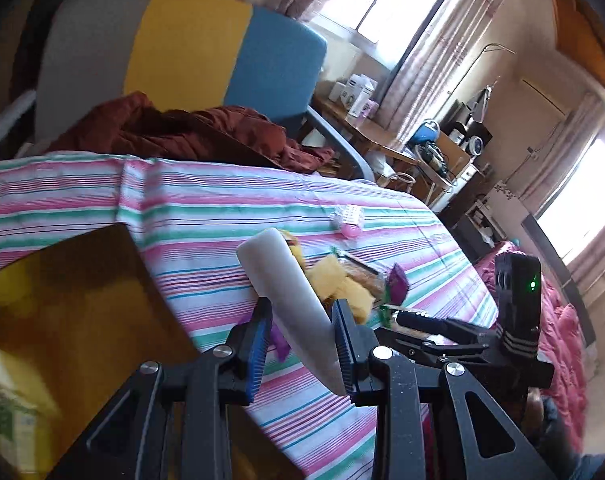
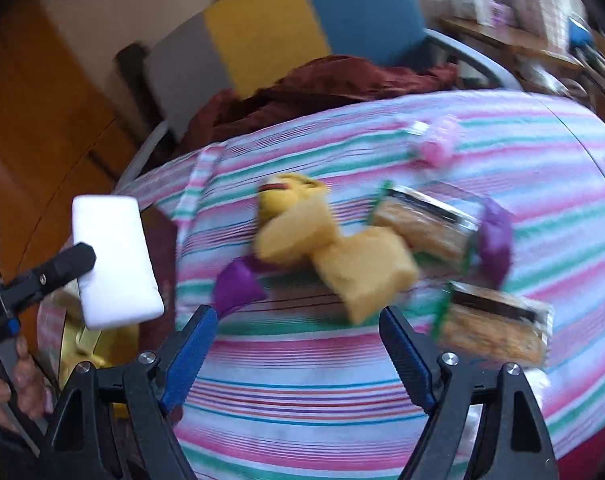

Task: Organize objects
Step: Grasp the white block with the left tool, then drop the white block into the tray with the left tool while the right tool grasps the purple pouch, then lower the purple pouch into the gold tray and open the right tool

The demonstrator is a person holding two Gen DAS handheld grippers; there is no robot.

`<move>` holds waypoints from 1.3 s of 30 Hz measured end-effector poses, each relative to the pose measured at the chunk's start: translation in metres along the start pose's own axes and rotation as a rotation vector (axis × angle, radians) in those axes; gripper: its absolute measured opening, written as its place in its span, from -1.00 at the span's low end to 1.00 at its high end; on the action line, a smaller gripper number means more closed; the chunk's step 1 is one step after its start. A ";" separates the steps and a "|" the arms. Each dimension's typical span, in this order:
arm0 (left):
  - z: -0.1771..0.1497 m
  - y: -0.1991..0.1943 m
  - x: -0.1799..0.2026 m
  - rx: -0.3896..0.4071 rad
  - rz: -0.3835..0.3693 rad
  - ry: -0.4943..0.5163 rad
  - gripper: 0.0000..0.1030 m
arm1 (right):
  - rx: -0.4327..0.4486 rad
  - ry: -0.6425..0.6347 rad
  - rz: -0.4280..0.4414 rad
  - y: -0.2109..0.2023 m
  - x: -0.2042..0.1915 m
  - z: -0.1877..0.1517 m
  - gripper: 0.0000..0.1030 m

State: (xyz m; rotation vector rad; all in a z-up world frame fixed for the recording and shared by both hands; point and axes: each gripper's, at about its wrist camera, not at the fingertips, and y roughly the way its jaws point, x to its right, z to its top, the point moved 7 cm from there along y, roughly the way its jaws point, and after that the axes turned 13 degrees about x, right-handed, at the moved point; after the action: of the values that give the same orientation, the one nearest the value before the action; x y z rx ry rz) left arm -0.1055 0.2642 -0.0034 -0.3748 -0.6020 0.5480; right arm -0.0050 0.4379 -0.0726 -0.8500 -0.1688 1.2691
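1. left gripper (image 1: 302,336) clamped tight on a white sponge (image 1: 290,300), held clear of the bed; in the right view, same sponge (image 2: 116,264) pinched by a black finger (image 2: 68,264) at the far left.
2. right gripper (image 2: 298,344) spread wide, nothing between the blue pads (image 2: 190,356), hanging over the striped sheet (image 2: 302,392); seen from the left view as a black body with a green light (image 1: 518,300).
3. just past the right gripper: a yellow plush toy (image 2: 330,240), blurred, lying on the sheet.
4. beside the toy, two clear packs of biscuits (image 2: 426,224), one farther back, the other (image 2: 498,328) nearer and to the right.
5. purple wrappers: one (image 2: 238,284) touching the toy's left side, another (image 2: 496,240) between the two packs.
6. farther back on the sheet, well apart from the pile: a small pink and white thing (image 1: 348,222), too blurred to name.
7. brown box (image 1: 74,320) at the bed's left edge, below the sponge in the left view.
8. behind the bed: dark red cloth (image 1: 190,132) heaped against a chair back (image 1: 190,48) in grey, yellow and blue.
9. person's hand (image 2: 18,384) on the left gripper's handle, low at the left of the right view.
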 end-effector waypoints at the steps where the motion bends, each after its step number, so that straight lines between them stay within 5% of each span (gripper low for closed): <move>1: -0.001 -0.007 -0.009 0.004 0.017 -0.001 -0.39 | -0.007 -0.035 0.017 0.004 -0.012 0.001 0.65; 5: -0.002 -0.034 -0.053 0.024 0.100 -0.021 -0.39 | -0.043 -0.157 0.071 0.035 -0.055 0.006 0.62; 11: 0.000 -0.049 -0.106 0.048 0.252 -0.019 -0.31 | -0.178 -0.276 0.016 0.103 -0.074 -0.004 0.50; 13: 0.000 -0.057 -0.127 0.061 0.330 -0.045 0.09 | -0.229 -0.289 -0.027 0.120 -0.069 -0.015 0.29; 14: -0.002 -0.061 -0.133 0.070 0.345 -0.060 0.22 | -0.254 -0.292 -0.031 0.124 -0.068 -0.023 -0.04; 16: -0.003 -0.074 -0.145 0.105 0.364 -0.099 0.41 | -0.226 -0.305 -0.044 0.120 -0.066 -0.024 -0.18; 28: -0.045 -0.125 -0.141 0.141 0.419 -0.100 0.41 | -0.055 -0.219 0.013 0.048 -0.076 0.004 -0.18; 35: -0.064 -0.145 -0.134 0.153 0.510 -0.076 0.59 | -0.028 -0.261 0.170 0.032 -0.148 0.006 -0.18; 39: -0.063 -0.157 -0.133 0.189 0.509 -0.086 0.69 | -0.045 -0.334 0.258 0.035 -0.202 -0.006 0.06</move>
State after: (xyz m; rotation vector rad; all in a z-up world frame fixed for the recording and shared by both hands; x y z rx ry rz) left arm -0.0993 0.0512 -0.0330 -0.3263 -0.5308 1.1053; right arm -0.0948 0.2582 -0.0321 -0.7075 -0.3637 1.6525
